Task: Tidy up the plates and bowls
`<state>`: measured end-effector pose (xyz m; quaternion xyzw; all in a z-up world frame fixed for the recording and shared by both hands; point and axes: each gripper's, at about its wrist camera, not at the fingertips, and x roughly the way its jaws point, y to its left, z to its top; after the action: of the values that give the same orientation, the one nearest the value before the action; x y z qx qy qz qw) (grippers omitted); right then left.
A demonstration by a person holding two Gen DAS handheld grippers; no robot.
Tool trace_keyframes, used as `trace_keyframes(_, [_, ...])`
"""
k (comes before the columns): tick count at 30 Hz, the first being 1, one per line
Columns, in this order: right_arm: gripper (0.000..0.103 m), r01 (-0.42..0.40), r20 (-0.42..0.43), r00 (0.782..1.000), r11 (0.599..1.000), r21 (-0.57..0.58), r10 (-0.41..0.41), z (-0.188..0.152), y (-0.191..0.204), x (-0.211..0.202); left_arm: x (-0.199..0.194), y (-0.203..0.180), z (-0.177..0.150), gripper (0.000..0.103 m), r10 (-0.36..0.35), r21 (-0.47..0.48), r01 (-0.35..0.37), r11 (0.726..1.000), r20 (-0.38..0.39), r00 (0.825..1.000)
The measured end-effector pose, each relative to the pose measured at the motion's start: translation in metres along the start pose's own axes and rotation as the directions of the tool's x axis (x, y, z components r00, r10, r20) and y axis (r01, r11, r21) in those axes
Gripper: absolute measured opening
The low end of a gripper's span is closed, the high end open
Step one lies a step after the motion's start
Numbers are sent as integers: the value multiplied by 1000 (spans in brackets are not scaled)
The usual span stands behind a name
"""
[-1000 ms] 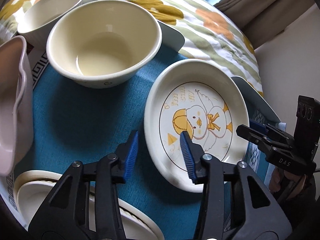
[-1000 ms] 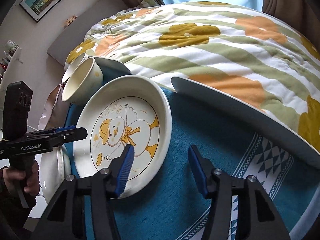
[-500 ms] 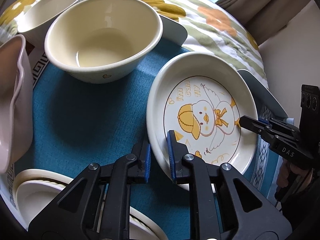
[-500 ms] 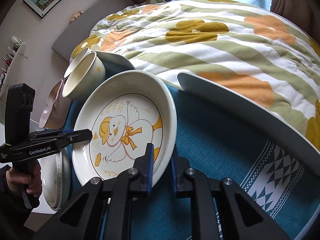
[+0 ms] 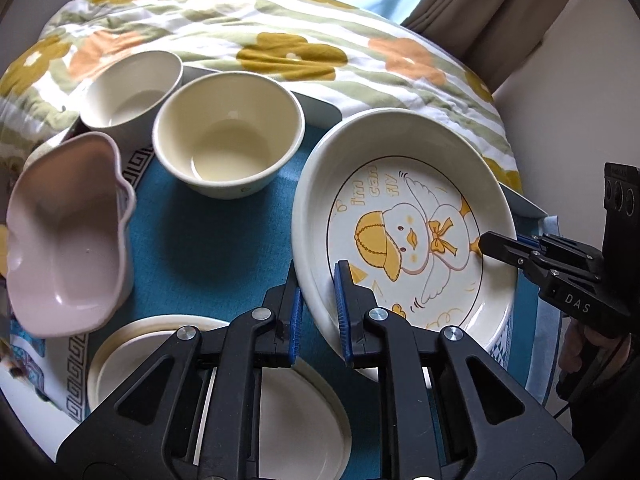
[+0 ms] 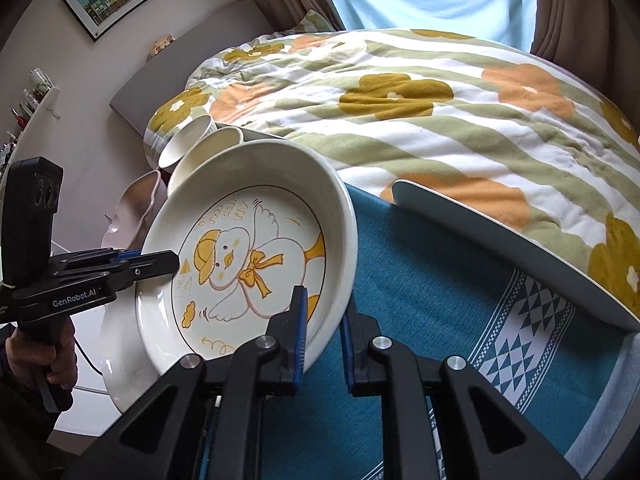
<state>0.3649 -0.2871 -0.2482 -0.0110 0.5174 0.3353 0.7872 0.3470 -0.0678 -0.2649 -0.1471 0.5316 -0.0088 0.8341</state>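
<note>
A cream deep plate with a yellow duck drawing (image 5: 412, 236) (image 6: 240, 256) hangs tilted above the blue cloth. My left gripper (image 5: 318, 276) is shut on its near left rim, one blue pad inside and one outside. My right gripper (image 6: 324, 304) is shut on the opposite rim in the same way. In the left wrist view the right gripper (image 5: 490, 242) shows on the plate's right edge. The left gripper (image 6: 170, 260) shows in the right wrist view at the plate's left edge. Two cream bowls (image 5: 228, 148) (image 5: 132, 88) stand behind.
A pink wavy-edged bowl (image 5: 68, 236) sits at the left, and stacked white plates (image 5: 300, 412) lie under my left gripper. The blue cloth (image 6: 440, 288) covers a table whose white edge (image 6: 500, 248) meets a floral quilt (image 6: 400, 92). A person's hand (image 6: 36, 356) grips the left handle.
Both grippers went from open to shut on the duck plate's rim. The plate has since risen off the cloth and tilted, with both hands moving up.
</note>
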Motion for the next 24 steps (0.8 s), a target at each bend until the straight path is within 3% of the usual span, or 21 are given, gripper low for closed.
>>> trace_keyframes(8, [14, 73, 64, 995, 994, 78, -78, -30, 65, -28, -49, 28, -14, 13, -57, 111, 56, 992, 11, 998])
trace_keyframes(14, [14, 127, 51, 989, 980, 151, -136, -61, 122, -24, -74, 63, -38, 13, -98, 171, 100, 980, -18, 995])
trace_keyframes(24, [15, 185, 29, 978, 931, 316, -205, -122, 178, 3, -67, 116, -83, 13, -125, 262, 159, 952, -139, 982])
